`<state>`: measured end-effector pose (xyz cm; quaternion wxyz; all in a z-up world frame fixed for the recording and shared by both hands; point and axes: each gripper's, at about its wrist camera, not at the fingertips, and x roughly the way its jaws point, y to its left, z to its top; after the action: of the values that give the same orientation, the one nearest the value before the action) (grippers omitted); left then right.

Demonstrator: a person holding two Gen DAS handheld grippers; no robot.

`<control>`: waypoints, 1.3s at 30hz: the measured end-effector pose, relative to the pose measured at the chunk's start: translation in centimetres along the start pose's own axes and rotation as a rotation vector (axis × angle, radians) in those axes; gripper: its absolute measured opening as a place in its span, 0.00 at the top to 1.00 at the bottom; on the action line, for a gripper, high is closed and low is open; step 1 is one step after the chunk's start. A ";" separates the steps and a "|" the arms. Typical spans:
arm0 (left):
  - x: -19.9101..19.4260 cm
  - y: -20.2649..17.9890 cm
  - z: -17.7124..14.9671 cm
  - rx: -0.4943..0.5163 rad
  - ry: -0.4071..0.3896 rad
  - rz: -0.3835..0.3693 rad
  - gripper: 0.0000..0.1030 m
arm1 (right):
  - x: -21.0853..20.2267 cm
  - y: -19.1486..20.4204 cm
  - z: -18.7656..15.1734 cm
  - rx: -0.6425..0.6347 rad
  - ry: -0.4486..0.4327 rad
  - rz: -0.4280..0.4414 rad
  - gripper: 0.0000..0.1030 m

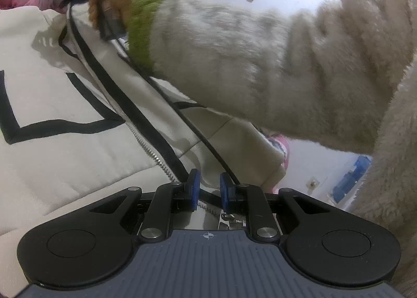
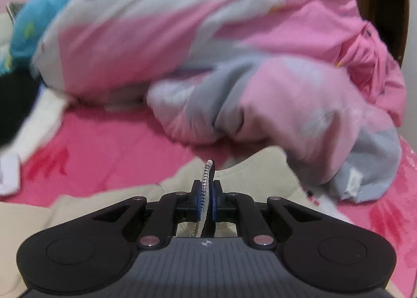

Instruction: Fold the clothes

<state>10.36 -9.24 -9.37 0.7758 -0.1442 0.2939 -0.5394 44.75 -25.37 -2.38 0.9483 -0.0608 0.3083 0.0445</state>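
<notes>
Jacket [image 1: 65, 94], cream with black trim and metal zipper [image 1: 149, 150], lies spread on pink bedsheet [image 2: 99, 157]. Left gripper [image 1: 209, 191] released, blue pads apart, zipper edge running between them, contact unclear. Right gripper [image 2: 207, 200] clenched on jacket's zipper edge, teeth sticking up past pads. Fuzzy sleeve [image 1: 247, 68] with green cuff crosses above jacket. Pink-and-grey quilt [image 2: 234, 50] bunched just beyond jacket.

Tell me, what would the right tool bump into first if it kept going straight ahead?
Probably the pink and grey blanket heaped on the bed. The right tool, shut on the jacket's zipper edge, points straight at that heap, with only a strip of cream jacket and pink sheet between. Depth is hard to judge.
</notes>
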 end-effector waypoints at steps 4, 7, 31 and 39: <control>-0.1 0.5 -0.2 -0.015 -0.015 -0.005 0.84 | 2.4 -0.3 -0.8 0.004 0.052 0.011 0.91; -0.3 0.8 -0.2 -0.031 -0.018 -0.012 0.84 | 3.2 -0.9 -1.2 0.029 0.074 0.034 0.85; -2.9 -2.1 3.1 0.010 -0.040 0.157 0.83 | -28.3 -31.0 -19.7 1.044 0.000 0.100 0.34; 2.6 -2.6 3.4 0.088 0.091 0.243 0.83 | -22.7 -31.5 -26.6 1.266 0.019 0.168 0.44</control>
<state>11.14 -12.95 -6.03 0.8270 -0.0487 0.3199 -0.4598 14.91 -61.39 -7.55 0.7913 0.5351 0.2869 -0.0726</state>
